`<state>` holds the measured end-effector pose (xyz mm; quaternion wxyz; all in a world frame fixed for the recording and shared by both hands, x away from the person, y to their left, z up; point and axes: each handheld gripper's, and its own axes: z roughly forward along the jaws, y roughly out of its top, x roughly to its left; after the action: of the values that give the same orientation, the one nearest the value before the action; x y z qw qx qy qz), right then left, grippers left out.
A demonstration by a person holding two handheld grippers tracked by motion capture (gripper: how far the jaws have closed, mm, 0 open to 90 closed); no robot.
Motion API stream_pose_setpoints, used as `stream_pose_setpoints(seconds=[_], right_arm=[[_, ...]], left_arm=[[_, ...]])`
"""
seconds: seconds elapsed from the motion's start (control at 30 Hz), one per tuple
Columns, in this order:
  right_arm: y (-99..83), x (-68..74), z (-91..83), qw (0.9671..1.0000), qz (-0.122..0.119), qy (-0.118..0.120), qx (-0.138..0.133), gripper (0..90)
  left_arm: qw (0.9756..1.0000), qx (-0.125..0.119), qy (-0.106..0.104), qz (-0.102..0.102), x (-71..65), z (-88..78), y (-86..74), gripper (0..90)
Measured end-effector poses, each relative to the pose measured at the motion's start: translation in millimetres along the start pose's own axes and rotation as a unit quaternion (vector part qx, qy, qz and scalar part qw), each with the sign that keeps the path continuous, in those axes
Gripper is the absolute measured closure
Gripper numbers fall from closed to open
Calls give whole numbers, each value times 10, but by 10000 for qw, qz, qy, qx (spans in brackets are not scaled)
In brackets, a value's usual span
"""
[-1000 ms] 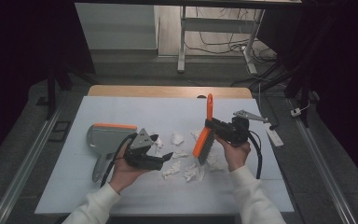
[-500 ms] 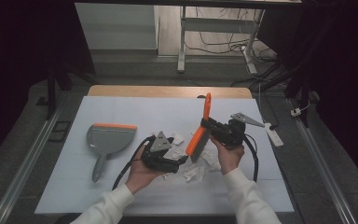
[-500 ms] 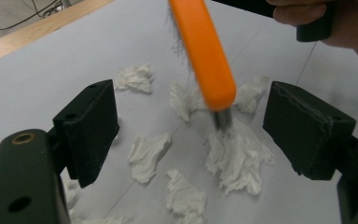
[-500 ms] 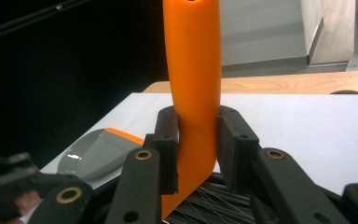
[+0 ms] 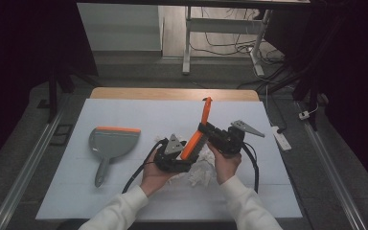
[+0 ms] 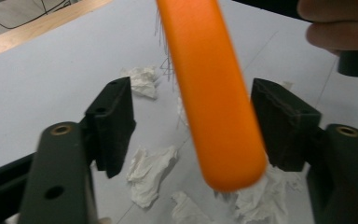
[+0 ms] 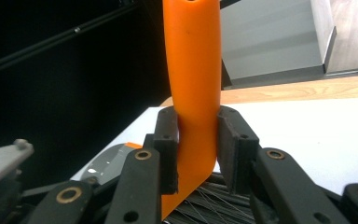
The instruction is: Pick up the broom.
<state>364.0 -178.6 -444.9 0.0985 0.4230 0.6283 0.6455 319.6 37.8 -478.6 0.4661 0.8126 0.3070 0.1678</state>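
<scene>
High view showed you working near the middle of the white table (image 5: pixel 124 191), both hands close together over a scatter of crumpled paper scraps (image 5: pixel 202 173). Your right gripper (image 5: pixel 210 134) was clamped on the orange brush (image 5: pixel 199 132), which stood tilted, its handle tip pointing toward the far edge and its bristle end down by the scraps. In the right gripper view, both pads pressed flat against the orange handle (image 7: pixel 193 93), with dark bristles visible just beneath the jaws.

Your left gripper (image 5: pixel 179 155) sat just beside the brush's lower end. In the left gripper view its jaws had just been closing, yet they were parted, with the orange brush back (image 6: pixel 214 102) between them; a gap remained on the left pad's side, and whether the right pad touched it you could not tell through the blur. More paper scraps (image 6: pixel 149 172) lay on the table behind that brush end.

Off to your left, well apart from both hands, the grey dustpan (image 5: pixel 109 143) with its orange lip lay flat, handle toward you. A small white remote-like object (image 5: pixel 281 139) rested at the table's right edge, near the right gripper's trailing cable (image 5: pixel 255 167).
</scene>
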Motion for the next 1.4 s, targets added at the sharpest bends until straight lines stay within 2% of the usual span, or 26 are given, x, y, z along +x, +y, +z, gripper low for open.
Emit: stream_pose_setpoints(seconds=[0.23,0.33,0.5,0.73,0.8,1.03,1.13,1.4], right_arm=[[-47,33,-11,9995,255,80,-153,699],[-64,46,-8,9988,428,153,-202,699],[-78,63,6,9986,449,209,-201,699],[-86,44,23,9983,477,305,-114,697],[-82,48,28,9981,488,351,-98,695],[-60,108,47,9986,234,468,-9,676],[-62,106,66,9983,236,538,60,670],[-42,116,68,9984,16,551,134,638]], left_arm=[[9999,-110,-25,-120,92,-13,-41,510],[9998,-141,-23,-106,114,-25,-45,588],[9998,-197,-60,-81,154,-58,-53,747],[9999,-92,-97,-57,207,-90,-61,776],[9999,-99,-60,24,213,-132,-58,780],[9998,-38,-86,165,269,-226,-60,789],[9997,-4,-113,213,300,-260,-70,792],[9994,-4,-178,283,322,-314,-73,800]])
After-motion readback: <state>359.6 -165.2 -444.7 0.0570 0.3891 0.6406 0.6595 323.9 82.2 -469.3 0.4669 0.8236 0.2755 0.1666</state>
